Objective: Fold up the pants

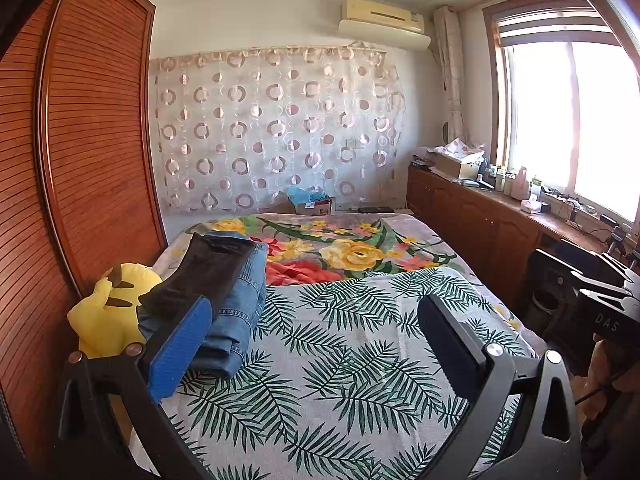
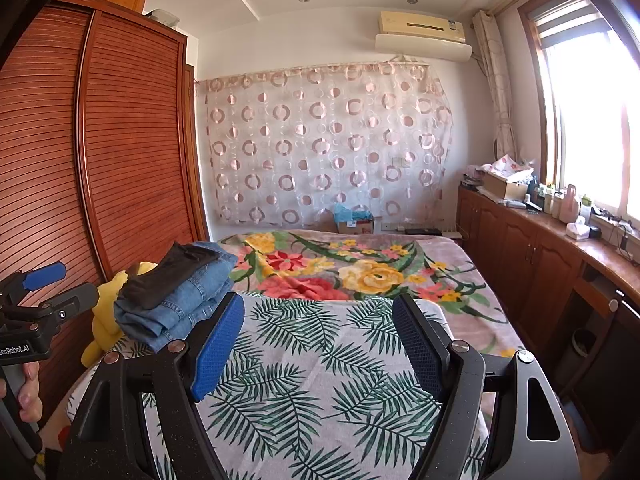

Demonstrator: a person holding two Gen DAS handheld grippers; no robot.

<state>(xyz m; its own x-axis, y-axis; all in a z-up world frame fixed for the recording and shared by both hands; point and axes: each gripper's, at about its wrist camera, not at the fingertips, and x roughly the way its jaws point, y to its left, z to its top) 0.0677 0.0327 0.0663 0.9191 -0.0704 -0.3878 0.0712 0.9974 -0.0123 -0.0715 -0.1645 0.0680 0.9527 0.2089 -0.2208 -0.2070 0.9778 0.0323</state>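
Folded dark pants (image 1: 204, 270) lie on top of folded blue jeans (image 1: 240, 312) in a stack at the left side of the bed; the stack also shows in the right wrist view, dark pants (image 2: 168, 276) on jeans (image 2: 180, 308). My left gripper (image 1: 316, 320) is open and empty above the leaf-print sheet (image 1: 340, 360), its left finger just beside the stack. My right gripper (image 2: 318, 320) is open and empty over the same sheet (image 2: 320, 380), to the right of the stack. The left gripper also shows at the left edge of the right wrist view (image 2: 36, 280).
A yellow plush toy (image 1: 106, 312) lies left of the stack against the wooden wardrobe (image 1: 80, 140). A floral blanket (image 1: 340, 248) covers the far bed. Wooden cabinets (image 1: 480, 232) with clutter run along the window at right.
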